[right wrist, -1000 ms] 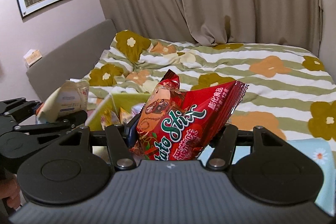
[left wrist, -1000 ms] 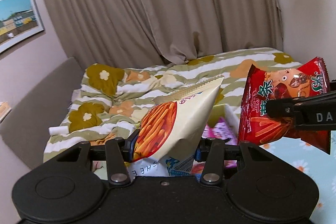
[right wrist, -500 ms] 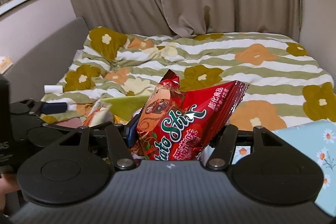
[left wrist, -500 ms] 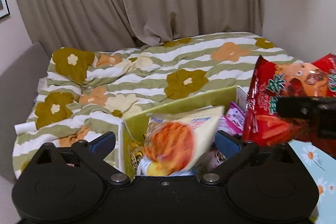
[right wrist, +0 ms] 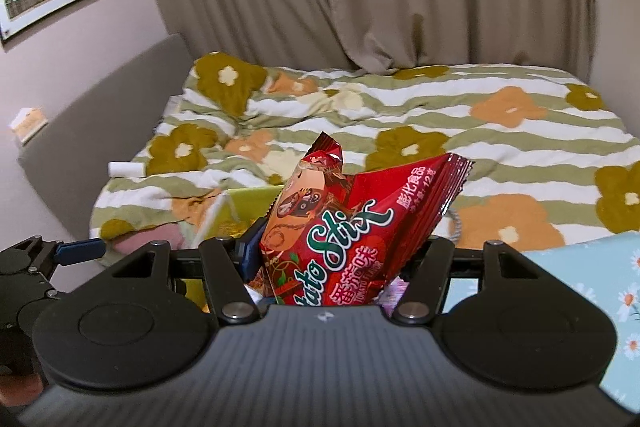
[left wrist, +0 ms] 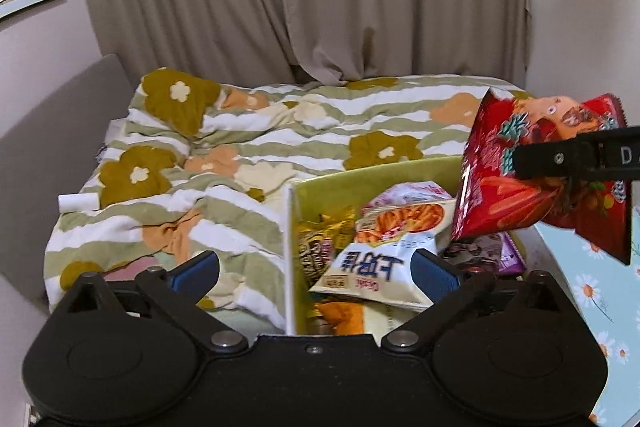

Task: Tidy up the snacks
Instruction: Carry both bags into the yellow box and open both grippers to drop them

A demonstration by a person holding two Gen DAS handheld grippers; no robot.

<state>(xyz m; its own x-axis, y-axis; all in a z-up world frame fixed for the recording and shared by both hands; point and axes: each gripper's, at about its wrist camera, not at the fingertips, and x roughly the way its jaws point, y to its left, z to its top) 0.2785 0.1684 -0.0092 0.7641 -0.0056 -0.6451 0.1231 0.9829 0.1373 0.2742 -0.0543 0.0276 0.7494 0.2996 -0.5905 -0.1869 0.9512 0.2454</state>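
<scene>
My left gripper (left wrist: 316, 271) stands wide open over a yellow-green box (left wrist: 360, 179). Between its blue pads but untouched, a white and orange snack bag (left wrist: 384, 255) lies on top of several other packets in the box. My right gripper (right wrist: 336, 255) holds a red Tomato Stix bag (right wrist: 340, 231) upright between its fingers; its jaws are opening with the bag still in them. In the left wrist view the red bag (left wrist: 540, 183) hangs over the box's right side with a right finger across it.
The box sits at the foot of a bed with a green-striped floral duvet (left wrist: 248, 155). A blue daisy-print surface (left wrist: 600, 287) lies to the right, a grey headboard (left wrist: 52, 131) to the left. A small white roll (left wrist: 78, 202) rests on the duvet.
My left gripper opened and let the white and orange bag fall into the box. My right gripper carried the red bag over the box, and its jaws now stand a little wider.
</scene>
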